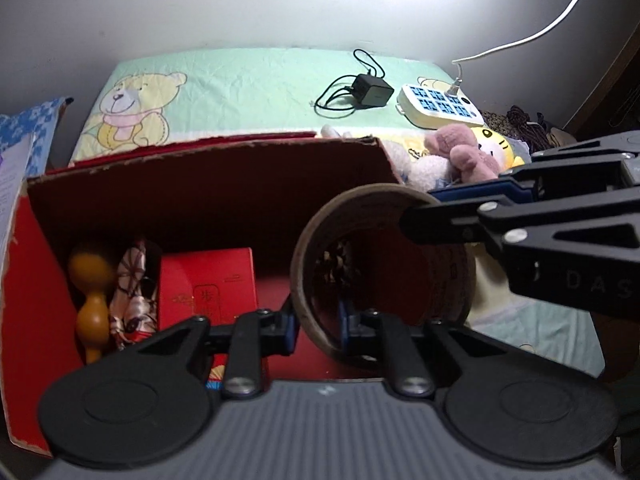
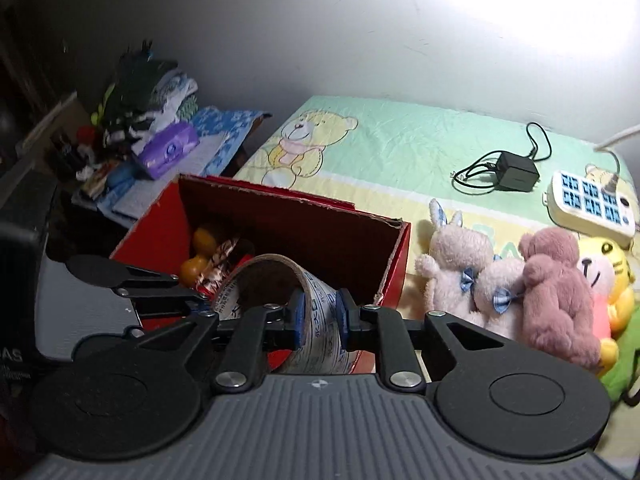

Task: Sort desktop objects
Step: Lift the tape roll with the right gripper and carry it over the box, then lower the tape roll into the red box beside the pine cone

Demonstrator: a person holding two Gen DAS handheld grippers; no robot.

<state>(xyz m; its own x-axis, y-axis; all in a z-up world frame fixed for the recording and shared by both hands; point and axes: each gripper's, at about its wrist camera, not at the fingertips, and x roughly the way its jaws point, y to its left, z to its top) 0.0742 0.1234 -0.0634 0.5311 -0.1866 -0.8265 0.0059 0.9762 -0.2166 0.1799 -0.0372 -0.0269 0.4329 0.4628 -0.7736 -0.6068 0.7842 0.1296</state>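
Two grippers, you've got both on one tape roll (image 1: 380,276) over the red box (image 1: 208,184). Step: dropping it in w/ the other stuff. Left gripper (image 1: 318,326) nearly closed, pinching roll's near rim; right gripper (image 2: 320,314) likewise clamps its wall. Next: lower into the box's free space, then let go.

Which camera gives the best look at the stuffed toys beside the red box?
The right wrist view: the stuffed toys sit in a full row, rabbit, pink bear and yellow tiger all visible. The left wrist view shows only a cramped cluster behind the box, partly cut off by the right tongs.
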